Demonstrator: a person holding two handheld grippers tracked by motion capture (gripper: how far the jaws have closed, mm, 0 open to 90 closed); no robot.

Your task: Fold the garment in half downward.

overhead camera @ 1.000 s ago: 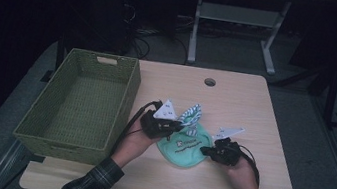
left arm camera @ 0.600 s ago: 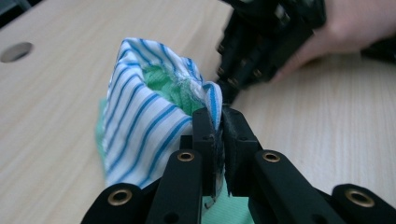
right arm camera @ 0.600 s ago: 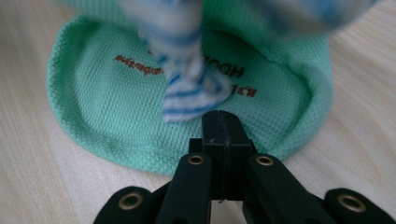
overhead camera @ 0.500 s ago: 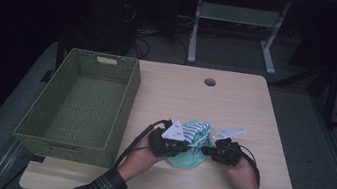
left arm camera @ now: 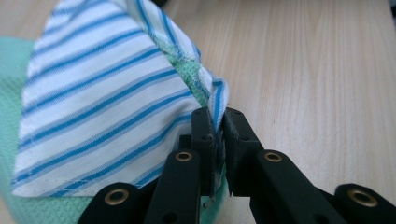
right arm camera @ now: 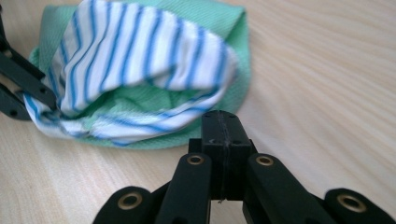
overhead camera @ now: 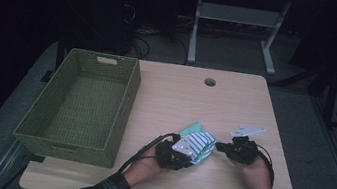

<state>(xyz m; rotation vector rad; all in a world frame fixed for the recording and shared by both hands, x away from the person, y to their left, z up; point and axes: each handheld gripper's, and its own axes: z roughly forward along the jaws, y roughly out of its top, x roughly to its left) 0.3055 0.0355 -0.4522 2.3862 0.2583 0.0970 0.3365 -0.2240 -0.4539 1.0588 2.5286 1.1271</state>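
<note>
The left gripper (left arm camera: 218, 123) pinches the hem of the striped cloth (left arm camera: 98, 102) – apparently folding it over the green towel (overhead camera: 192, 128) right of the wicker basket (overhead camera: 78, 106) – while the right gripper (right arm camera: 223, 122), fingers closed and empty, waits just beside it on the surface (overhead camera: 235, 109)

Both forearms enter from the bottom edge of the high view, sleeves plaid, hands low over the table. The left gripper (overhead camera: 182, 156) points toward the right hand; its jaws, which have just been opening slightly, pinch the cloth (left arm camera: 102, 107) between the pads. The right gripper (overhead camera: 223, 146) points toward the left hand, jaws pressed fully together with nothing between them, tips just beside the cloth.
</note>
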